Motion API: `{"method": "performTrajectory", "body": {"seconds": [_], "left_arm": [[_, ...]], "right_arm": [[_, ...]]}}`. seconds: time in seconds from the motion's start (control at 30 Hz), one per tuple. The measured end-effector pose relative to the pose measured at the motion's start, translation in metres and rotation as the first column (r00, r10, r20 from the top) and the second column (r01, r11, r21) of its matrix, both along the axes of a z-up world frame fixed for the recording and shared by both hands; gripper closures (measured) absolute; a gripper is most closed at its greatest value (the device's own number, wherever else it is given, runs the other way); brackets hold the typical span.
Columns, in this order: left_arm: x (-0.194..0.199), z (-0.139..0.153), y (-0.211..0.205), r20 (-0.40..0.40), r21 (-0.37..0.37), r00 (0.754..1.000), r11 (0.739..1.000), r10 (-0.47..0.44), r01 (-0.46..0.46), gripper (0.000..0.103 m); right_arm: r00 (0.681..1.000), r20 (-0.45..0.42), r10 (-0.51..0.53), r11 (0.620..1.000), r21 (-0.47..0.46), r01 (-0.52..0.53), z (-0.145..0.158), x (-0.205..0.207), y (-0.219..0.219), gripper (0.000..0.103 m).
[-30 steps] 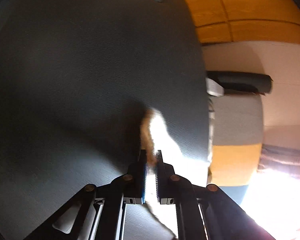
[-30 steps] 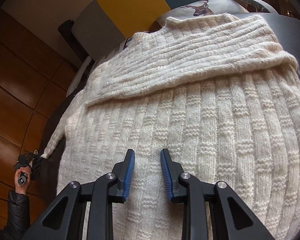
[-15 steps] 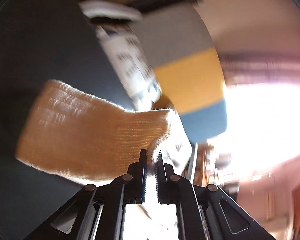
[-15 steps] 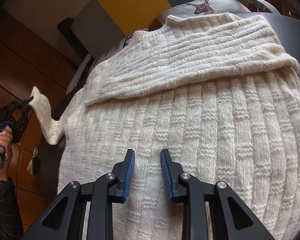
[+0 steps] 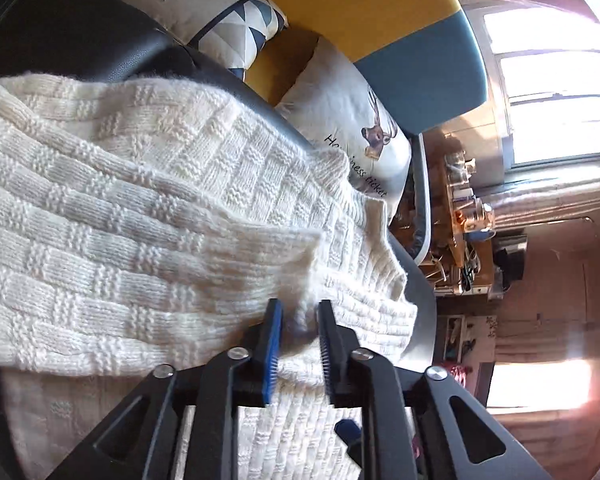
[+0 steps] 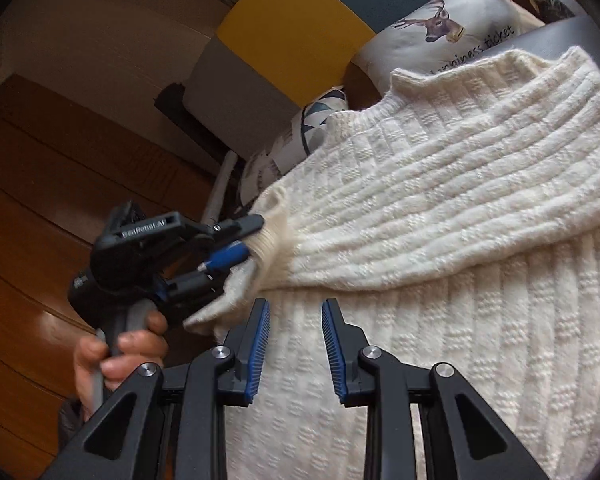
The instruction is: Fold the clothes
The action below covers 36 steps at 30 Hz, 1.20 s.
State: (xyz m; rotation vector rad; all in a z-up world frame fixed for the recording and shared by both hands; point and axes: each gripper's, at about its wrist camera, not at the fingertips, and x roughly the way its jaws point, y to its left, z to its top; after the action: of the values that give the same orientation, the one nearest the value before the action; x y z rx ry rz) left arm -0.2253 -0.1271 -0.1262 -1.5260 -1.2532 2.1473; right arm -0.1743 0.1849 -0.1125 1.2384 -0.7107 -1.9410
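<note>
A cream knit sweater (image 6: 420, 340) lies spread on a dark cushion (image 5: 80, 44), one sleeve (image 6: 440, 208) folded across its body. In the left wrist view the second sleeve (image 5: 140, 240) lies over the sweater. Its cuff (image 5: 296, 264) sits loosely between the parted fingers of my left gripper (image 5: 300, 312). From the right wrist view, the left gripper (image 6: 240, 248) is at the sweater's left edge with the cuff (image 6: 272, 236) at its tips, held by a hand (image 6: 120, 352). My right gripper (image 6: 296, 312) hovers open over the sweater's body, holding nothing.
A deer-print pillow (image 6: 440, 40) and a geometric-print pillow (image 5: 240, 20) lean behind the sweater, against a yellow, grey and blue backrest (image 6: 292, 40). Wooden floor (image 6: 40, 200) lies to the left. A cluttered shelf (image 5: 468, 220) and bright window (image 5: 548, 100) are far off.
My left gripper carried the sleeve cuff up from the left side and over onto the sweater, and its fingers have parted. The right gripper stayed open over the sweater's body.
</note>
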Motion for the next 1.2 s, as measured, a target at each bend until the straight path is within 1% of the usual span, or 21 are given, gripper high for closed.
{"method": "performTrajectory", "body": {"seconds": [0.1,0.13,0.17,0.2,0.23,0.27,0.33,0.43,0.53,0.67,0.73,0.77,0.83,0.87,0.93,1.0,1.07,1.13,1.2], "left_arm": [[0.023,0.011,-0.015,-0.037,0.082,0.999,0.996,0.027,-0.024,0.069],[0.033,0.014,-0.026,-0.048,0.107,0.998,0.993,0.046,-0.040,0.061],[0.044,0.017,-0.036,-0.059,0.132,0.996,0.990,0.065,-0.057,0.059],[0.055,0.020,-0.049,-0.071,0.158,0.994,0.985,0.089,-0.077,0.059],[0.064,0.024,-0.061,-0.084,0.174,0.991,0.981,0.106,-0.090,0.059],[0.077,0.026,-0.073,-0.099,0.188,0.987,0.977,0.126,-0.106,0.058],[0.096,0.021,-0.097,-0.096,0.205,0.982,0.968,0.165,-0.143,0.056],[0.123,0.002,-0.127,-0.074,0.239,0.971,0.949,0.228,-0.204,0.056],[0.140,-0.021,-0.150,-0.044,0.265,0.957,0.927,0.286,-0.265,0.055],[0.156,-0.042,-0.169,-0.002,0.297,0.943,0.901,0.332,-0.317,0.055],[0.163,-0.044,-0.175,0.000,0.298,0.942,0.899,0.336,-0.321,0.055],[0.166,-0.045,-0.179,0.001,0.299,0.941,0.898,0.338,-0.322,0.055],[0.167,-0.048,-0.180,0.004,0.313,0.940,0.892,0.342,-0.326,0.055],[0.168,-0.049,-0.181,0.005,0.324,0.938,0.887,0.346,-0.329,0.055],[0.169,-0.055,-0.184,0.018,0.373,0.931,0.861,0.364,-0.344,0.055],[0.168,-0.058,-0.182,0.025,0.417,0.926,0.838,0.377,-0.352,0.055],[0.165,-0.057,-0.177,0.023,0.440,0.922,0.824,0.386,-0.356,0.054],[0.158,-0.057,-0.166,0.031,0.483,0.923,0.803,0.383,-0.349,0.054],[0.150,-0.055,-0.155,0.028,0.509,0.918,0.785,0.395,-0.353,0.054]], "right_arm": [[0.999,0.050,-0.006,0.998,-0.063,0.010,-0.006,-0.020,-0.019,0.076],[0.997,0.083,-0.008,0.997,-0.080,0.015,-0.012,-0.027,-0.026,0.076],[0.992,0.123,-0.011,0.995,-0.092,0.022,-0.018,-0.033,-0.033,0.076],[0.985,0.170,-0.011,0.995,-0.101,0.028,-0.026,-0.039,-0.039,0.075],[0.980,0.198,-0.016,0.993,-0.109,0.039,-0.032,-0.042,-0.043,0.074],[0.978,0.205,-0.029,0.991,-0.120,0.055,-0.035,-0.043,-0.046,0.074],[0.975,0.215,-0.061,0.989,-0.121,0.088,-0.040,-0.045,-0.050,0.074],[0.967,0.231,-0.108,0.985,-0.105,0.135,-0.043,-0.044,-0.051,0.074],[0.953,0.255,-0.166,0.975,-0.103,0.197,-0.048,-0.042,-0.049,0.074],[0.945,0.286,-0.160,0.970,-0.132,0.205,-0.056,-0.048,-0.064,0.074],[0.943,0.295,-0.155,0.970,-0.135,0.202,-0.059,-0.051,-0.074,0.074],[0.940,0.300,-0.163,0.970,-0.124,0.208,-0.062,-0.052,-0.077,0.077],[0.947,0.272,-0.171,0.977,-0.080,0.200,-0.058,-0.051,-0.083,0.078],[0.952,0.251,-0.173,0.980,-0.054,0.192,-0.055,-0.050,-0.085,0.085],[0.964,0.204,-0.172,0.984,-0.010,0.177,-0.046,-0.049,-0.090,0.095],[0.982,0.131,-0.138,0.990,0.039,0.134,-0.028,-0.048,-0.101,0.096],[0.996,0.051,-0.079,0.993,0.092,0.074,-0.005,-0.049,-0.117,0.096],[1.000,-0.027,-0.009,0.989,0.148,0.013,0.021,-0.050,-0.135,0.096],[0.995,-0.089,0.053,0.980,0.197,-0.035,0.046,-0.056,-0.152,0.096]]}}
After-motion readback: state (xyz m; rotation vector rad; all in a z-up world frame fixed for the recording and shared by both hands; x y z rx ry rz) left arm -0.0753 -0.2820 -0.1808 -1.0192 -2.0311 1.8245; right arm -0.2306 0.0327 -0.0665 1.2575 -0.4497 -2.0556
